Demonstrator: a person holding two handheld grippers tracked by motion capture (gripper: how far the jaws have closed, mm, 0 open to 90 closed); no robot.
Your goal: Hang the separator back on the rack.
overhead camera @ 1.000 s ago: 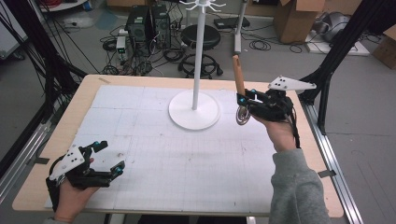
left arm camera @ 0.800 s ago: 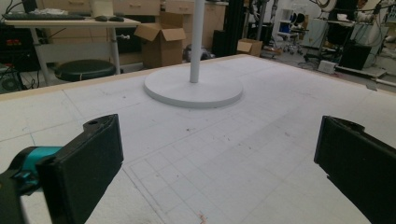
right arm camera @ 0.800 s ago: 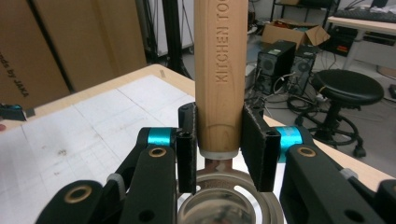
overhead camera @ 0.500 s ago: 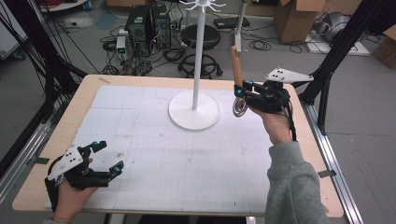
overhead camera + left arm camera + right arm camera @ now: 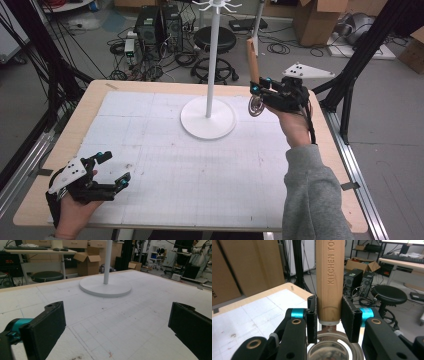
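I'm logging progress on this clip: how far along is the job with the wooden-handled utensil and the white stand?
Done: the right tongs are shut on the wooden-handled utensil, held upright off the table, its metal head hanging below the grip. In hand: it is carried beside the white stand. Left, most likely: hanging it on a hook at the stand's top. The left tongs rest open and empty near the table's front corner.

Grey floor around wood-edged worktop with white gridded mat. Black stool, computer towers and tangled cables behind. Cardboard boxes at back right. Black frame struts either side. Desk with keyboard farther off. Even indoor light.
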